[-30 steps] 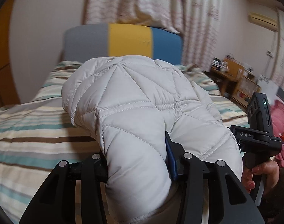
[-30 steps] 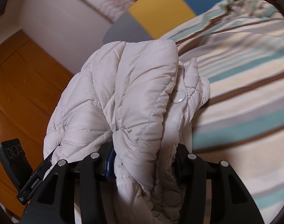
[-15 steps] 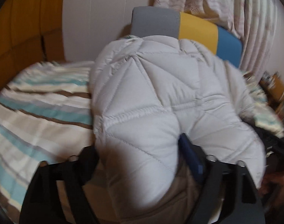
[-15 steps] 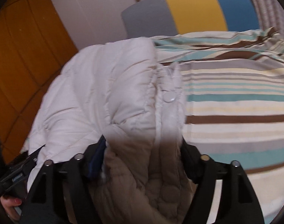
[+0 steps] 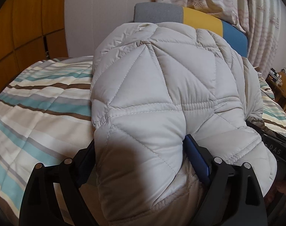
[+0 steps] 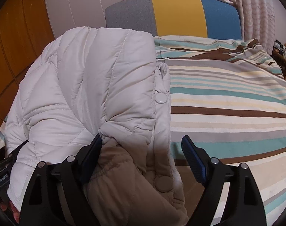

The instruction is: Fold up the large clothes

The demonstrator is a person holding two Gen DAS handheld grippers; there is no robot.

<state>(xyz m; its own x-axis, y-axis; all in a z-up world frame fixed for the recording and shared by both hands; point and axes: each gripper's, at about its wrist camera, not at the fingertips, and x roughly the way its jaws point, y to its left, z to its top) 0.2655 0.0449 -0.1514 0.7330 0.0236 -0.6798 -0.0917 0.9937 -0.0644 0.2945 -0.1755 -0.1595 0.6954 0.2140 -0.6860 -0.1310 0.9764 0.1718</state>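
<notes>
A pale grey quilted puffer jacket (image 5: 161, 86) lies bunched on the striped bed (image 5: 39, 103). My left gripper (image 5: 139, 141) straddles its puffy near end. The jaws are opening wide, and the padding bulges between them and hides the left pad. In the right wrist view the same jacket (image 6: 86, 79) shows its snap-button edge (image 6: 160, 98). My right gripper (image 6: 142, 138) is opening too. Its left pad (image 6: 92, 150) touches the fabric, while its right pad (image 6: 193, 160) stands apart from it over the bedspread (image 6: 227, 98).
A grey, yellow and blue headboard (image 6: 176, 13) stands at the far end of the bed, with curtains (image 5: 227, 0) behind it. Wooden panelling (image 5: 20, 28) lines the left wall. A shelf with small items (image 5: 282, 82) stands far right. The other gripper's body (image 5: 274, 148) shows at the right edge.
Both grippers' jaws have spread wide from a tight grip on the jacket. The jacket has sunk onto the bedspread, and both views have swung and levelled toward the headboard.
</notes>
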